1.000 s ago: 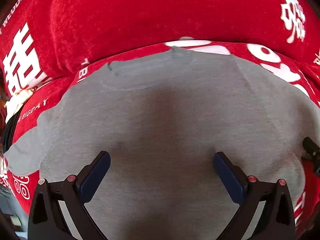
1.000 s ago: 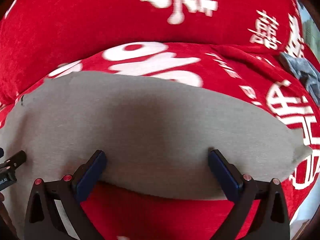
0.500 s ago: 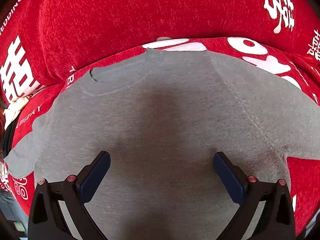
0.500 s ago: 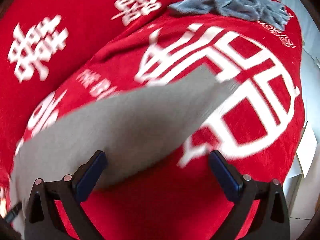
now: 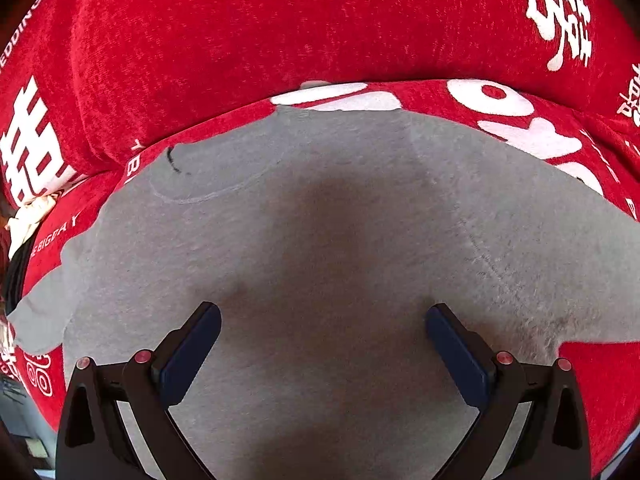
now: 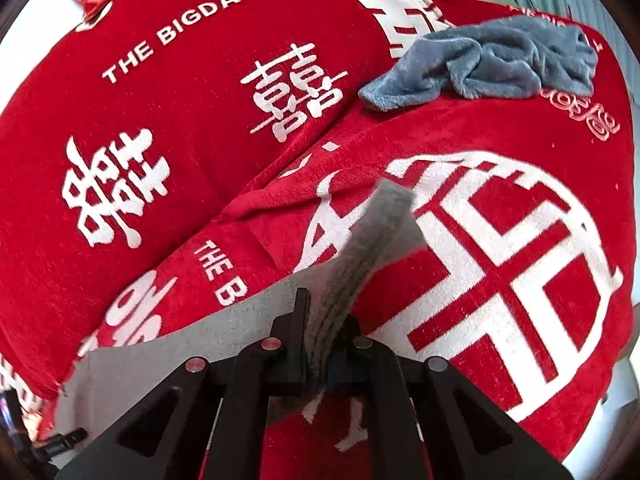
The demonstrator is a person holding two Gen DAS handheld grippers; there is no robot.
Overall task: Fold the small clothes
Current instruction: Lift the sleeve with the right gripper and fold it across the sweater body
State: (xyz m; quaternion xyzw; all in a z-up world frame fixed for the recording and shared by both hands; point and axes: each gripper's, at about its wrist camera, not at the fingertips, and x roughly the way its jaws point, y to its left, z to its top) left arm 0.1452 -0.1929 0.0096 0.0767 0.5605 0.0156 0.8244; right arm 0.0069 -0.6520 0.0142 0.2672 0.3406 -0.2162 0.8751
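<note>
A small grey T-shirt (image 5: pixel 320 220) lies spread flat on the red sofa cover, neckline at the far left. My left gripper (image 5: pixel 322 332) is open, hovering low over the shirt's middle, holding nothing. My right gripper (image 6: pixel 324 320) is shut on the shirt's right sleeve (image 6: pixel 372 232), which is bunched and lifted off the cover. The rest of the shirt (image 6: pixel 200 332) trails down to the lower left in the right wrist view.
The red cover (image 6: pixel 520 280) with white lettering drapes the seat and the backrest (image 5: pixel 280 20). A crumpled blue-grey fleece garment (image 6: pixel 492 60) lies on the far right of the seat. The seat's front edge drops off at the right, by a white surface.
My right gripper swung to the right end of the shirt, closed on the sleeve and lifted it. My left gripper stayed open and shifted slightly over the shirt.
</note>
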